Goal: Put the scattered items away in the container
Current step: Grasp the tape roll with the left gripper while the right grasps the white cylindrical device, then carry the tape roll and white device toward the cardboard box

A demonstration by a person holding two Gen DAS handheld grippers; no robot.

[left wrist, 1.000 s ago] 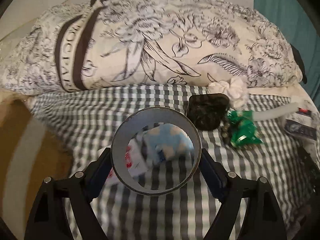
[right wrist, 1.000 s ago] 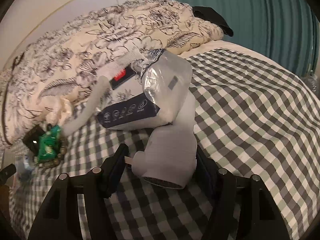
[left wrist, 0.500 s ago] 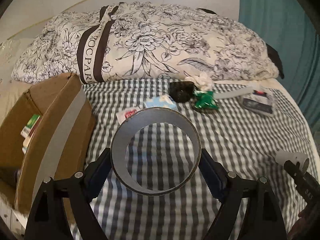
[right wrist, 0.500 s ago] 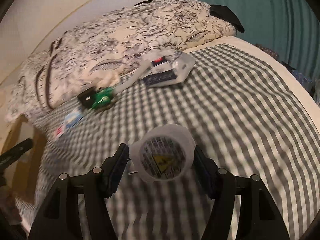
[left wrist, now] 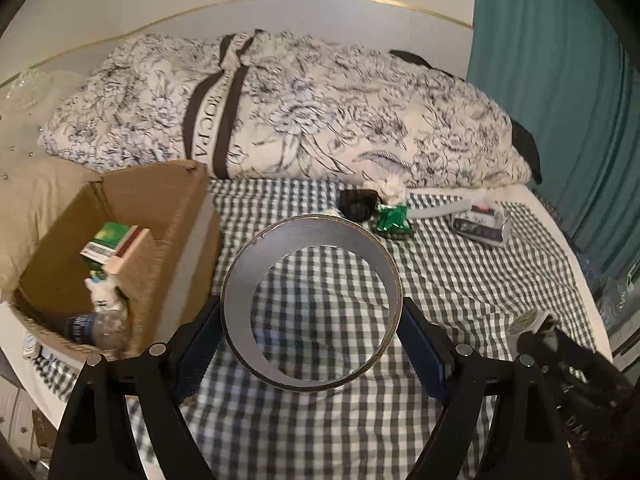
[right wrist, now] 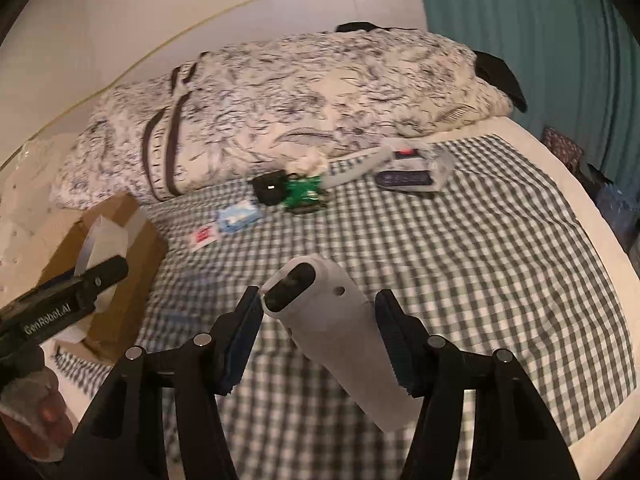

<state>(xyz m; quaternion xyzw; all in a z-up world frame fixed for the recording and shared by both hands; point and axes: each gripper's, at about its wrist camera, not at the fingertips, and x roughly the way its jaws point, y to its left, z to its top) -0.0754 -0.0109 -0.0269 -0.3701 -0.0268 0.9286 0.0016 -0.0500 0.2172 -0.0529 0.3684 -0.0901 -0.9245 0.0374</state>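
Observation:
My left gripper is shut on a grey tape roll and holds it above the checked bedspread, right of an open cardboard box. The box holds a green carton and a bottle. My right gripper is shut on a white handheld device, held tilted above the bed. The box also shows in the right wrist view. Scattered near the pillow lie a black case, a green packet, a blue tissue pack, a red-and-white sachet and a dark pouch.
A floral pillow lies across the head of the bed. A teal curtain hangs on the right. A white hose lies by the pouch. The left gripper's arm shows at the left in the right wrist view.
Both grippers have pulled back and up from the items near the pillow, carrying the tape roll and the white device. The box has come into view on the left.

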